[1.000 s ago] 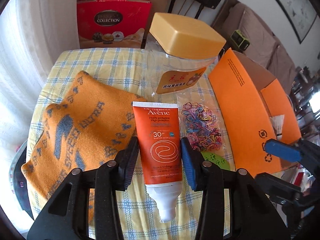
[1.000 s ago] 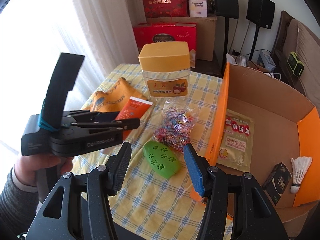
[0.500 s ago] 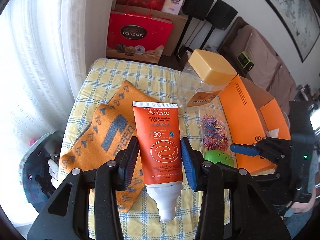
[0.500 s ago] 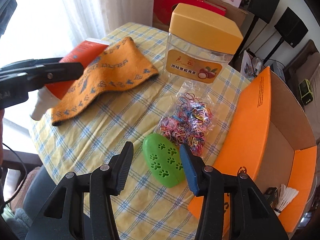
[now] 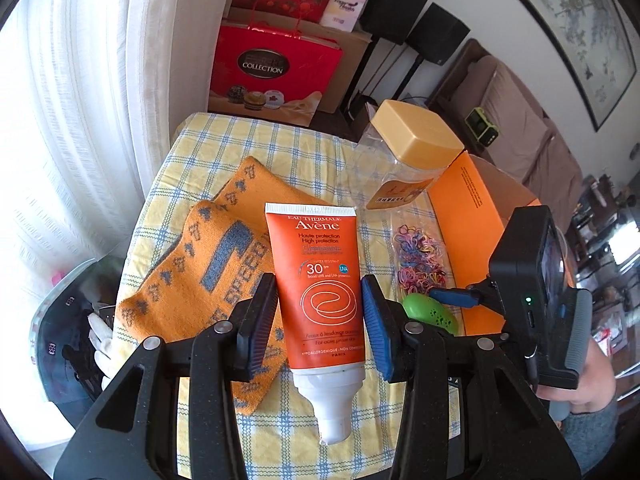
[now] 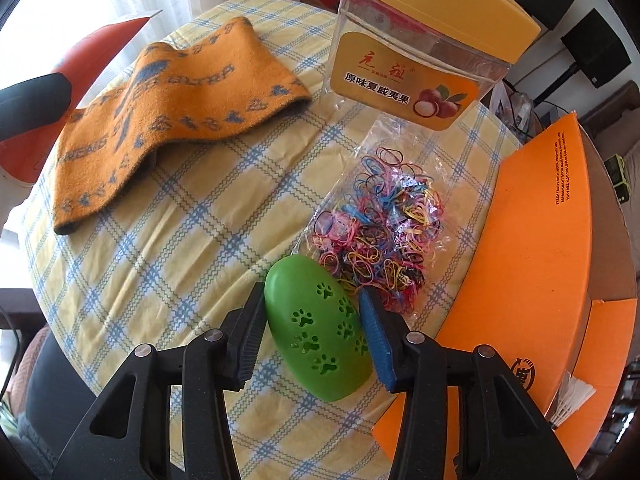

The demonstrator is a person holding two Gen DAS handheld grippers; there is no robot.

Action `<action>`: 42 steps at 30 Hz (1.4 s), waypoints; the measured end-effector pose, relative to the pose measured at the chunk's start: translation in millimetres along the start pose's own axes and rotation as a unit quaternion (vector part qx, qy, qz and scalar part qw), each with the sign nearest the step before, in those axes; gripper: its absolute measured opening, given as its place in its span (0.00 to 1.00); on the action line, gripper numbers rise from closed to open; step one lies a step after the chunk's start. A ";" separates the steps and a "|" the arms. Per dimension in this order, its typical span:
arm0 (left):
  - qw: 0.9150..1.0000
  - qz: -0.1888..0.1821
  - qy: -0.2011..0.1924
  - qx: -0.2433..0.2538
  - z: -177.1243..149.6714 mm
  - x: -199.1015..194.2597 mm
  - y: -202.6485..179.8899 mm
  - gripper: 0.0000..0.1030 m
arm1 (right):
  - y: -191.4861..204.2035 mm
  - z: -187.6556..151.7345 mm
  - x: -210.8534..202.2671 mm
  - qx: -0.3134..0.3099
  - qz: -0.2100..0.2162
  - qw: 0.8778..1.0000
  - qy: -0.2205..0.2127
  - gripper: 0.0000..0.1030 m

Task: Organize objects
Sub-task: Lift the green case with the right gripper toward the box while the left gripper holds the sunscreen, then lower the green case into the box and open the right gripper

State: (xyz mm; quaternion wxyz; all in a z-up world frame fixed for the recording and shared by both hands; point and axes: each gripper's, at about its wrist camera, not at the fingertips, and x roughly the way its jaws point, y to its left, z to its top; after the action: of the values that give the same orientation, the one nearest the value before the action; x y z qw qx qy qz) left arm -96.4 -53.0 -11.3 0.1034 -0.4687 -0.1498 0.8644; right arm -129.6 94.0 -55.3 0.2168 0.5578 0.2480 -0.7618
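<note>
Left hand-held gripper (image 5: 320, 320): jaws clamping an orange tube at mid-body, fingers pointing toward 12 o'clock, raised above the desk. Right hand-held gripper (image 6: 314, 338): jaws standing apart, straddling a green case without visibly pressing it; also showing at 3 o'clock in the left wrist view, person's hand (image 5: 588, 384) gripping its handle.

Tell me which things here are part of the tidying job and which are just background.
Job: sunscreen tube in left gripper; green paw-print case between right gripper fingers; hair ties bag; orange cloth; jar; orange box.
Background: speakers; red gift bag.
</note>
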 end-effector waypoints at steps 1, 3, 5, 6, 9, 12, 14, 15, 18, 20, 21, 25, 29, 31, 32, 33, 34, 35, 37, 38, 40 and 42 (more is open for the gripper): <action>1.000 -0.001 0.000 0.001 -0.4 -0.3 -0.6 0.38 | -1.3 -0.4 -2.4 0.003 0.001 1.000 -0.004 0.44; 1.000 -0.001 0.000 0.003 -1.3 -1.4 -2.3 0.38 | -2.6 -3.4 -6.7 0.009 0.005 1.000 -0.015 0.43; 1.000 -0.003 -0.001 0.006 -1.4 -2.9 -5.4 0.38 | -5.7 -6.2 -14.8 0.022 0.015 0.999 -0.029 0.43; 1.000 -0.005 -0.002 0.008 -1.1 -4.4 -8.1 0.38 | -7.8 -7.9 -20.1 0.029 0.023 0.999 -0.036 0.43; 1.000 -0.010 -0.006 0.018 -0.3 -8.3 -17.0 0.38 | -15.4 -13.7 -38.6 0.049 0.050 0.996 -0.060 0.43; 0.999 -0.023 -0.006 0.024 1.0 -10.6 -27.3 0.38 | -21.4 -20.0 -59.0 0.069 0.069 0.992 -0.084 0.43; 0.999 -0.034 -0.005 0.028 2.1 -11.5 -35.3 0.38 | -29.6 -19.8 -72.2 0.081 0.085 0.988 -0.099 0.43; 0.999 -0.037 -0.006 0.031 2.7 -12.3 -39.9 0.38 | -36.2 -22.5 -78.3 0.089 0.094 0.986 -0.105 0.43; 0.998 -0.047 -0.011 0.044 4.3 -15.5 -55.9 0.38 | -41.7 -17.8 -98.6 0.105 0.105 0.981 -0.124 0.43; 0.997 -0.056 -0.011 0.051 6.1 -17.3 -67.0 0.38 | -53.6 -20.3 -116.7 0.116 0.101 0.978 -0.137 0.43; 0.997 -0.062 -0.011 0.054 7.4 -18.1 -72.6 0.38 | -57.5 -19.3 -121.6 0.123 0.097 0.977 -0.143 0.43; 0.994 -0.078 -0.012 0.072 12.3 -18.5 -99.5 0.38 | -84.7 -26.0 -143.9 0.153 0.084 0.972 -0.155 0.43; 0.991 -0.091 -0.012 0.093 16.5 -16.9 -129.3 0.38 | -112.2 -38.3 -151.0 0.182 0.074 0.968 -0.157 0.43; 0.990 -0.099 -0.010 0.099 18.5 -15.0 -141.8 0.38 | -126.4 -43.4 -147.2 0.198 0.068 0.965 -0.155 0.43; 0.989 -0.104 -0.009 0.101 19.6 -13.8 -147.7 0.38 | -132.2 -46.4 -143.5 0.205 0.066 0.965 -0.152 0.43; 0.989 -0.108 -0.007 0.104 20.0 -12.6 -153.6 0.38 | -138.8 -49.5 -140.0 0.213 0.066 0.964 -0.147 0.43; 0.988 -0.112 -0.006 0.108 20.8 -11.1 -159.7 0.38 | -144.9 -53.0 -135.4 0.221 0.066 0.963 -0.141 0.43; 0.987 -0.114 -0.005 0.111 21.5 -9.6 -165.5 0.38 | -149.4 -55.6 -129.7 0.227 0.065 0.962 -0.135 0.43; 0.986 -0.116 -0.003 0.117 22.3 -5.9 -176.0 0.38 | -157.8 -61.4 -116.4 0.238 0.062 0.962 -0.122 0.43; 0.986 -0.117 -0.002 0.119 22.7 -3.7 -180.5 0.38 | -161.6 -64.6 -109.2 0.243 0.062 0.961 -0.115 0.43; 0.986 -0.118 0.001 0.121 22.9 1.9 -185.4 0.38 | -166.4 -68.9 -93.6 0.252 0.061 0.961 -0.098 0.43; 0.985 -0.117 0.006 0.123 23.0 7.8 -189.2 0.38 | -168.8 -70.9 -78.6 0.255 0.058 0.962 -0.082 0.43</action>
State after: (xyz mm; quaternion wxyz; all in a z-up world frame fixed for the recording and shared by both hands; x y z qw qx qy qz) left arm -112.7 122.4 61.8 0.2615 -0.4365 -0.0960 0.8555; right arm -157.2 274.3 24.8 0.1307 0.5437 -0.0064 -0.8290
